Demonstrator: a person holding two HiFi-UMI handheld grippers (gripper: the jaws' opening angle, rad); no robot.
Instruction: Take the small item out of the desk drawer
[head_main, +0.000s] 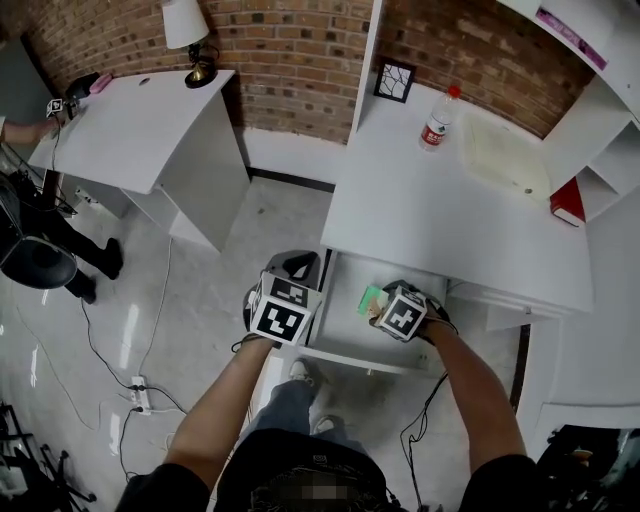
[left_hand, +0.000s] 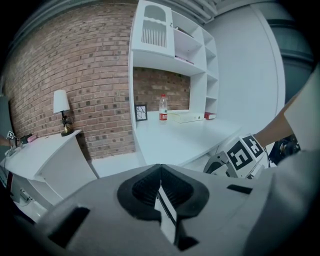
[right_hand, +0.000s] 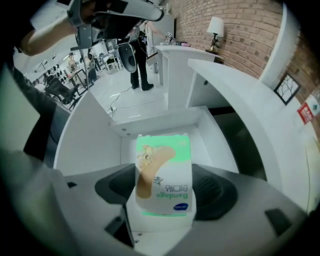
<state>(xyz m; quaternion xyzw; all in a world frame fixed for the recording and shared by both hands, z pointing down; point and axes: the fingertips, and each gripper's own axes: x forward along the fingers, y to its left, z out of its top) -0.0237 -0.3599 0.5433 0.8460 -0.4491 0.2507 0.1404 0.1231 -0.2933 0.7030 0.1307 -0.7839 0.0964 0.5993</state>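
1. 2 grippers in play: the right gripper (head_main: 385, 308) has its jaws set wide, pads pressed on both sides of the bandage box (right_hand: 164, 175).
2. That box stands upright inside the open drawer (head_main: 345, 290) under the desk (head_main: 440, 220).
3. The left gripper (left_hand: 161, 187) hovers by the drawer's left edge, jaws together, nothing held.

drawer (right_hand: 85, 140) open, free above at front; desktop (head_main: 450, 220) overhangs its back; bandage box (right_hand: 162, 170) fills r gripper's (right_hand: 163, 195) gap.
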